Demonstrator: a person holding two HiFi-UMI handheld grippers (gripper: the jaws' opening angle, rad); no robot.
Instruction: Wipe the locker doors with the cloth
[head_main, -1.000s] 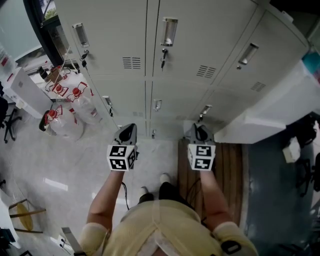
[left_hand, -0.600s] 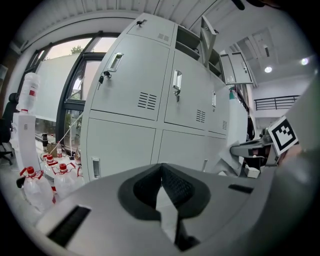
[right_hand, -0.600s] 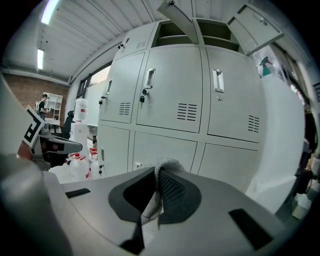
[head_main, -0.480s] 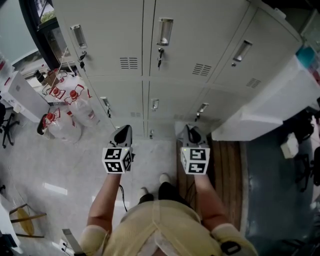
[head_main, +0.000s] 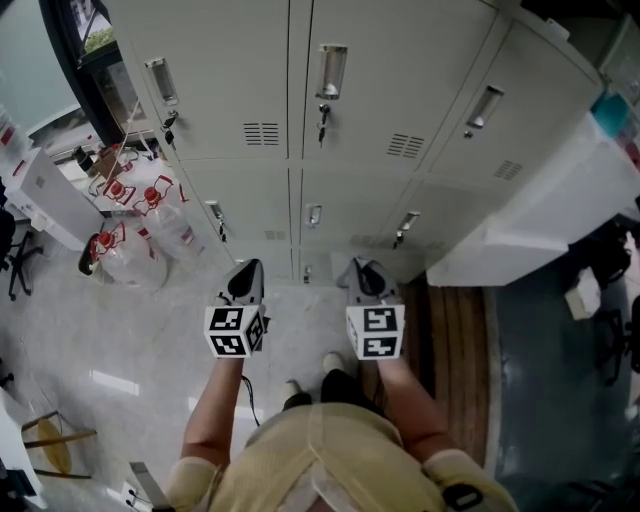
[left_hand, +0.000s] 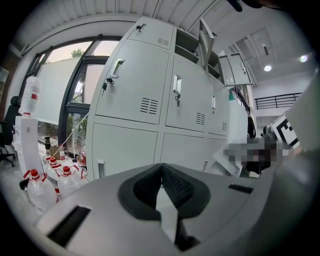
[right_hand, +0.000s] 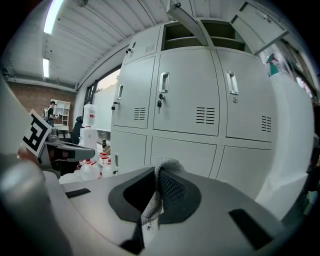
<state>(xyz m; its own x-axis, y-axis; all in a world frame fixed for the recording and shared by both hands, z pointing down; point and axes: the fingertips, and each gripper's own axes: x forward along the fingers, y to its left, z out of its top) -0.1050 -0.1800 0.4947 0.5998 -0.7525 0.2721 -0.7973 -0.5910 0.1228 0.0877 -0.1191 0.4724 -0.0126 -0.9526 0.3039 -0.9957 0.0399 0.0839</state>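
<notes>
The locker doors (head_main: 390, 110) stand shut in front of me, in two rows, and nothing touches them yet. My right gripper (head_main: 362, 272) has slid in toward the middle. A second ago it hung over the brown mat (head_main: 462, 330) on the right. Now it hangs over the pale floor (head_main: 150, 340) just past the mat's left edge, facing the low middle door. My left gripper (head_main: 247, 272) has hardly moved, so the two are closer together than before. I think this means I am lining up on the middle doors, but the wiping has not begun. The left gripper is squeezed tight with nothing in it. The right gripper is squeezed tight on the cloth (right_hand: 159, 187), a small grey knitted bit that pokes up between its jaws and hangs down a little. The cloth is well apart from every door.
</notes>
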